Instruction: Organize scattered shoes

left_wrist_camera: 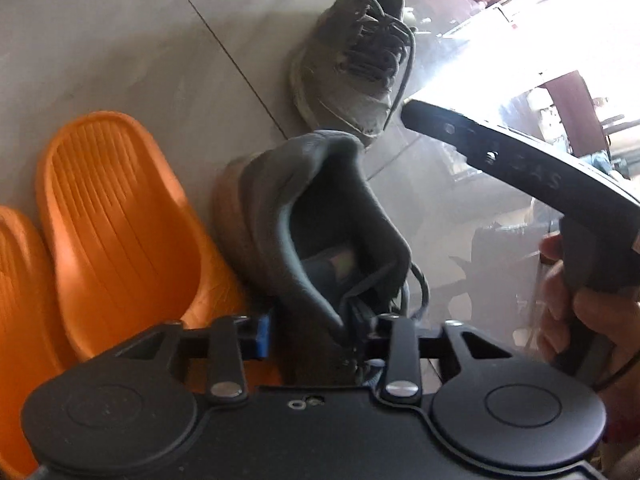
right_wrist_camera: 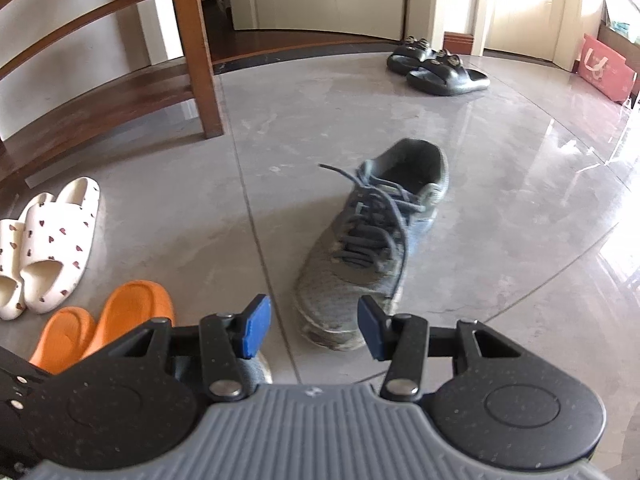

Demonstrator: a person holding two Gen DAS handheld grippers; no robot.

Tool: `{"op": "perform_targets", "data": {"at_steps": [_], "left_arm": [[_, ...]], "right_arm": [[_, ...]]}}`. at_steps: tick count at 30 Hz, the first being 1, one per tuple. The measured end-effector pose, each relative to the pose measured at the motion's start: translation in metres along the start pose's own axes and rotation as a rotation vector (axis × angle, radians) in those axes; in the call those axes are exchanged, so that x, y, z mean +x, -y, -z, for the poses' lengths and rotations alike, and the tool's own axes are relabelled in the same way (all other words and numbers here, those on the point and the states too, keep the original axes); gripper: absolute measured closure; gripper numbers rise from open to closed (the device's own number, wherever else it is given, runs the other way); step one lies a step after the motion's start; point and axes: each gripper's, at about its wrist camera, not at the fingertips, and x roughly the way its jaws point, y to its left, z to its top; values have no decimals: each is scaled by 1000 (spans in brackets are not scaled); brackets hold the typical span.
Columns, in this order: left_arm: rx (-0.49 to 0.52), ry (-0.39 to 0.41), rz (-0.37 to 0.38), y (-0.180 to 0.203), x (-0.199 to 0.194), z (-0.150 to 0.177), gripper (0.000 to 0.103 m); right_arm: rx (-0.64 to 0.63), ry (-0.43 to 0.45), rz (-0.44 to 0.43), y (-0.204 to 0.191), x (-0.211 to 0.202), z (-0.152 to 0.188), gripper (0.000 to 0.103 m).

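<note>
The left gripper (left_wrist_camera: 310,336) clamps the collar of a grey sneaker (left_wrist_camera: 320,216), carried just beside the orange slippers (left_wrist_camera: 116,216) on the tiled floor (right_wrist_camera: 500,208). The right gripper (right_wrist_camera: 314,328) hangs with jaws apart and empty over the second grey sneaker (right_wrist_camera: 372,240), which lies alone, well apart from the row. The soft collar could slip from the pinch, or a dangling lace (left_wrist_camera: 420,284) could snag as the shoe is set down

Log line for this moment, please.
left gripper: shut on grey sneaker beside orange slippers | right gripper: jaws open, empty, facing second sneaker
</note>
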Motion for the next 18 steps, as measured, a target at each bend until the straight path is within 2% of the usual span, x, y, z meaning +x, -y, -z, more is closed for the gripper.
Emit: {"op": "perform_targets", "data": {"at_steps": [2,6,13,18], "left_arm": [[2,18,33,3,7,-2,75],[81,3,98,17,18,-13,75],[200,-62,204,44,52,-31,76],[225,-76,255,62,76,-41,78]], "right_arm": [[13,0,13,8,1,1,51],[41,12,43,23,-3,2,50],[93,36,99,48,-16,2,51],[121,54,130,64,-21,4,51]]}}
